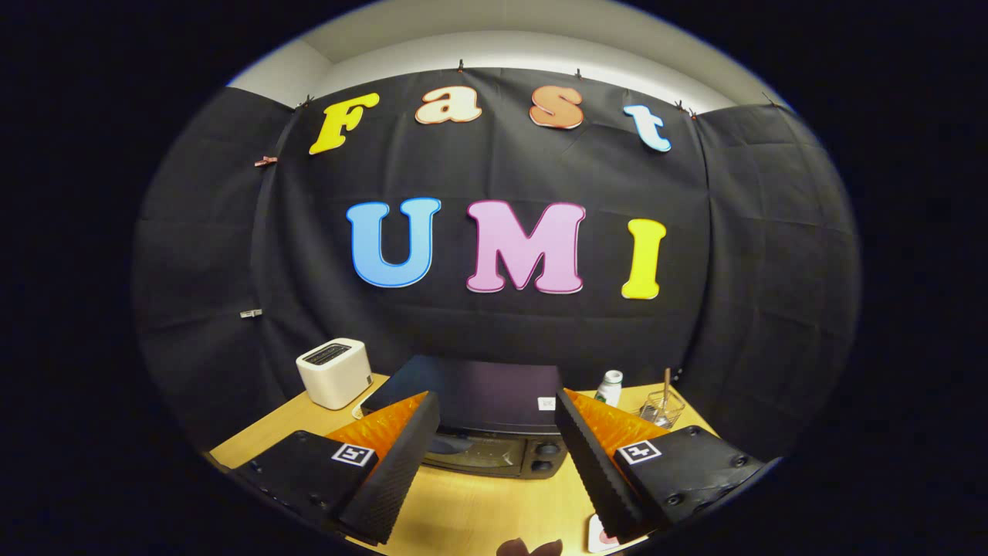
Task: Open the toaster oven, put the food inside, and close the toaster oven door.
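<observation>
On the wooden table (463,510), far L, sits a white pop-up toaster (334,372) w/ its slot on top, just beside the toaster oven's L rear corner. Centre: the black toaster oven (478,401), seen from above & in front, flat dark top toward the wall, control knobs on its front R side; door looks closed, tho the fingers hide part of the front. The gripper (497,421) hangs above the table w/ fingers spread wide apart, holding nothing, the oven front showing in the gap between them. R of the oven: a small white bottle w/ green cap (610,387), then a clear glass container w/ a stick in it (664,407), both near the wall. Close in, below the R finger, a bit of a white item w/ a red patch (598,533), and something dark brown at the near table edge (529,547); possibly the food, can't tell. Step, by my read: the very start, approach to open the door. Next move calls for dropping lower & fwd to reach the door's top edge/handle, then pulling down & out.
</observation>
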Demonstrator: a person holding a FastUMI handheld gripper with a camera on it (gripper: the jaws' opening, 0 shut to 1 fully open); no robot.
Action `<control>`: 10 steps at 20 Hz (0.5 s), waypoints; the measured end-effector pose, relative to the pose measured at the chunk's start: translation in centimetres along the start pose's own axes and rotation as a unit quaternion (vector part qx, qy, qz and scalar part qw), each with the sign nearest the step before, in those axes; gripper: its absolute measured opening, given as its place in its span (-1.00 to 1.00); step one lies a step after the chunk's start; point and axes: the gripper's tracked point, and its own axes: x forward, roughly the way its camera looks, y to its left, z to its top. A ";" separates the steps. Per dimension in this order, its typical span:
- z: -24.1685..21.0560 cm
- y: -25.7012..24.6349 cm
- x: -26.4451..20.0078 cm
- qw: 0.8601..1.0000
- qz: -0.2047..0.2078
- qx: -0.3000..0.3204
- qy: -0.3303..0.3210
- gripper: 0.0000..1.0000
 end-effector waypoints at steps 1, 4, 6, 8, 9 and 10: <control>-0.9 1.1 1.0 1.000 0.005 0.002 0.010 0.96; -4.1 3.7 3.7 0.999 0.015 0.008 0.044 0.96; -6.2 4.8 5.7 0.997 0.015 0.013 0.070 0.96; -8.3 5.5 7.6 0.995 0.012 0.022 0.098 0.96; -9.6 5.9 8.4 0.993 0.010 0.025 0.111 0.97; -10.5 6.0 9.2 0.992 0.006 0.024 0.120 0.97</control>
